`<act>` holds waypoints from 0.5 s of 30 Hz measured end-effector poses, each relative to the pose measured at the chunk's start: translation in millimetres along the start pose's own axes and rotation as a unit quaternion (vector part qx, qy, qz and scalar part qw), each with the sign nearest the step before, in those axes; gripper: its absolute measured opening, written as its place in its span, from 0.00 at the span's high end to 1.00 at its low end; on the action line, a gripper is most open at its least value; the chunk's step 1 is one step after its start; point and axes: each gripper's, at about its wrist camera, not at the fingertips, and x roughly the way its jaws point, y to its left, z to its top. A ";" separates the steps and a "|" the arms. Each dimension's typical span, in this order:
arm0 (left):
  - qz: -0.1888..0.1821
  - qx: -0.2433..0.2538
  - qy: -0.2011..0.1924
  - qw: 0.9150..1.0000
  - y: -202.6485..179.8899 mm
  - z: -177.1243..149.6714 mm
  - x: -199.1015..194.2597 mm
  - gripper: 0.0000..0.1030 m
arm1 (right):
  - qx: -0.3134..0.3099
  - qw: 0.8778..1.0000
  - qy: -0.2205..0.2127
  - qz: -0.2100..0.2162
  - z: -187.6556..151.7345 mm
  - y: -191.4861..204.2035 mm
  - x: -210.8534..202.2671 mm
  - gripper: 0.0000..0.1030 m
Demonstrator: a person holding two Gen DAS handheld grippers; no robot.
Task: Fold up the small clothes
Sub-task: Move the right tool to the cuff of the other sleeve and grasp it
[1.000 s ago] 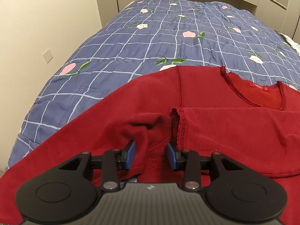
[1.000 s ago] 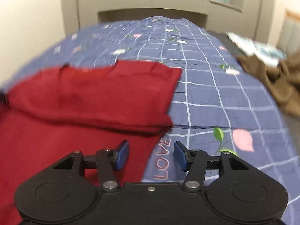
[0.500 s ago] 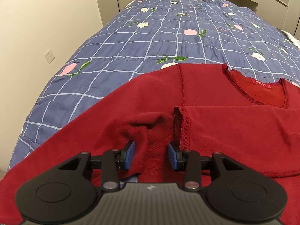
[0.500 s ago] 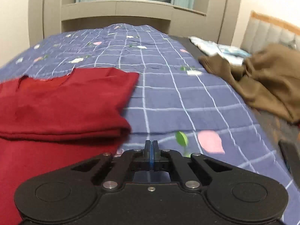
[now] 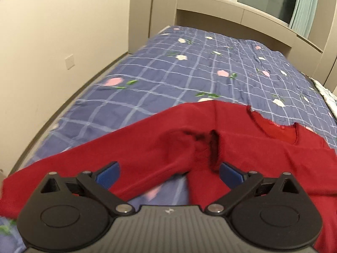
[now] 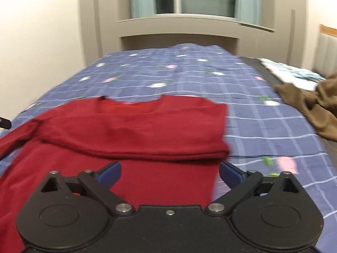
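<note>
A red sweater (image 5: 242,147) lies flat on the blue checked quilt (image 5: 189,73), neckline towards the far end. In the left wrist view one sleeve (image 5: 147,154) runs out to the left, with a bunched fold near the cuff seam. My left gripper (image 5: 168,174) hovers above that fold. Its jaws are opening wide and the pads touch no cloth. In the right wrist view the other sleeve is folded across the sweater (image 6: 130,130). My right gripper (image 6: 169,172) hangs over the body's right edge, its jaws also opening with nothing pressed between them.
A brown garment (image 6: 311,109) is heaped on the bed's right side, with a white and light-blue cloth (image 6: 290,71) behind it. A beige wall with a socket plate (image 5: 69,61) runs along the left. A headboard shelf and a window close off the far end.
The left jaws spread from a narrow gap around the sleeve fold to wide, and the gripper pulled back and up. The right jaws went fully shut, then wide, and swung left over the sweater.
</note>
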 end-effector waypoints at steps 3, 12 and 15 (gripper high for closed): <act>0.034 -0.013 -0.005 0.999 38.4 -16.5 -25.4 0.01 | -0.039 0.999 0.000 0.033 5.5 36.6 -7.3 0.01; 0.137 -0.146 -0.014 0.980 178.3 -58.8 -81.9 0.01 | -0.207 0.961 -0.015 0.181 20.4 193.8 -10.1 0.01; 0.165 -0.190 -0.014 0.968 216.5 -68.7 -91.5 0.01 | -0.269 0.932 -0.016 0.243 15.2 263.1 -6.8 0.02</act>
